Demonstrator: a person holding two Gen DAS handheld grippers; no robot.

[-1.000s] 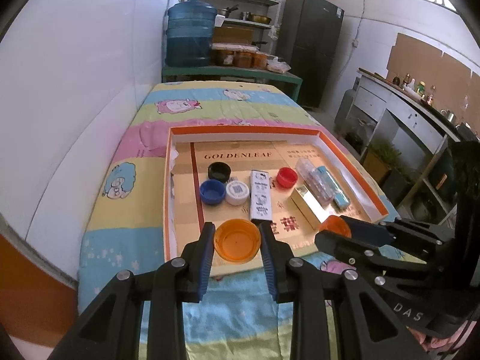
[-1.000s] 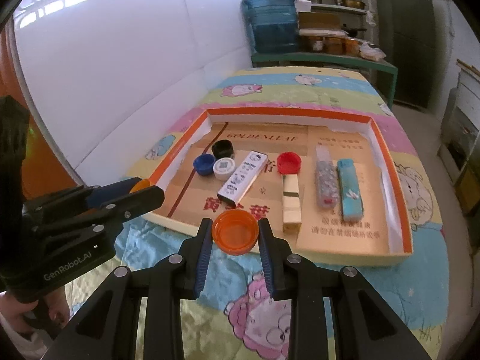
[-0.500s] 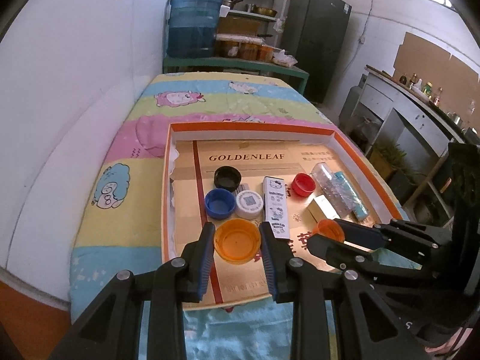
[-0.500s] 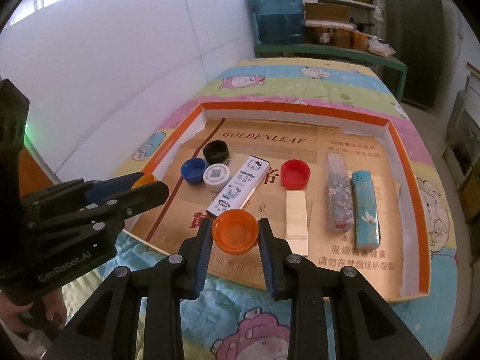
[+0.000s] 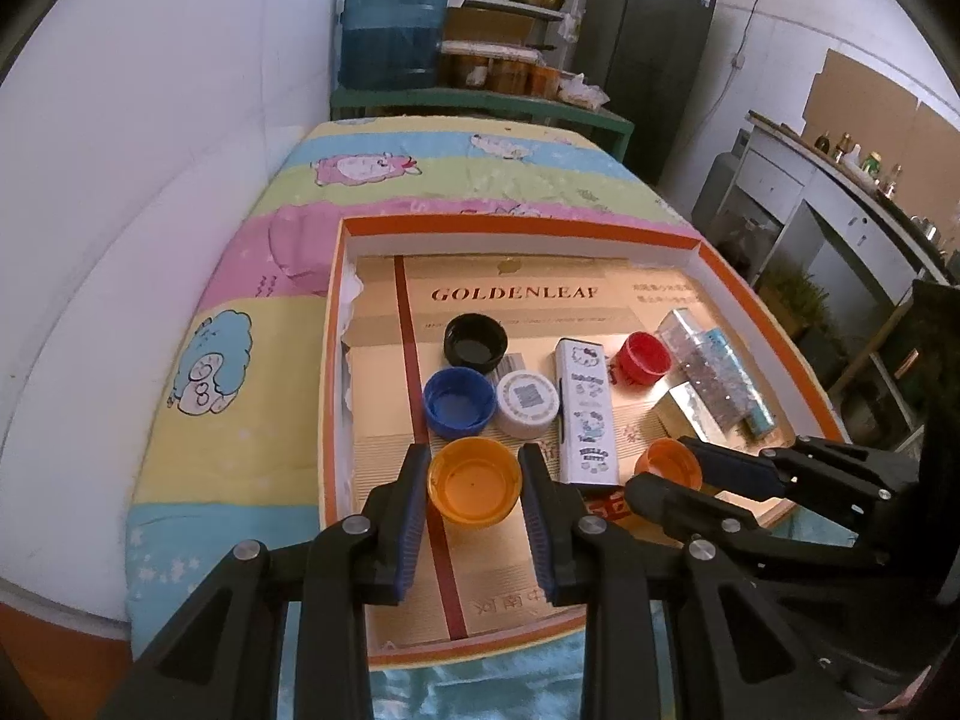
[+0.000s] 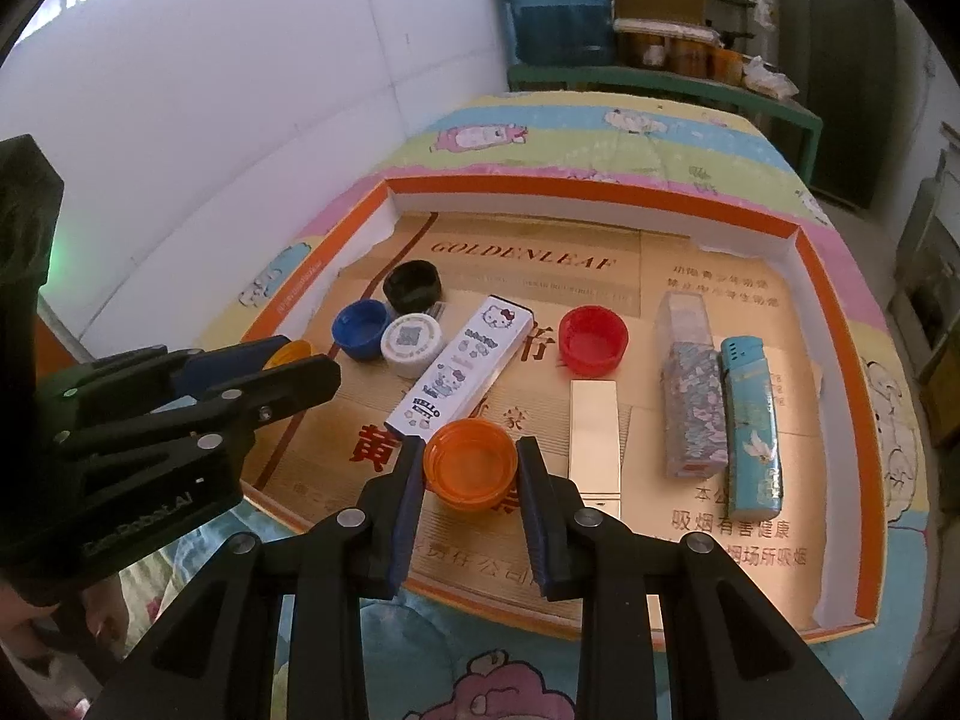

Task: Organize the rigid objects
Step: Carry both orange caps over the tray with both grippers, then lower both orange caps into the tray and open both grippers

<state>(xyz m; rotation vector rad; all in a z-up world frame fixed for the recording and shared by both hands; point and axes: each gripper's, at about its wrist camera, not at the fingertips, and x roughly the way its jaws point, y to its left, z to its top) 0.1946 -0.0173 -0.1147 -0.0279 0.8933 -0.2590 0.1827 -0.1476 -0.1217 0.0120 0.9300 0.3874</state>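
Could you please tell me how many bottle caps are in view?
6: black cap, blue cap, white cap and red cap lie in the tray; one orange cap in each gripper's jaws.

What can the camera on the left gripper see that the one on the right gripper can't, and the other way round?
Only the left view shows the kitchen counter with bottles. Only the right view shows the whole turquoise lighter and a bit of the person's hand. Both show the orange-rimmed tray, the blue cap, the red cap, and an orange cap pinched in each gripper: left gripper, right gripper.
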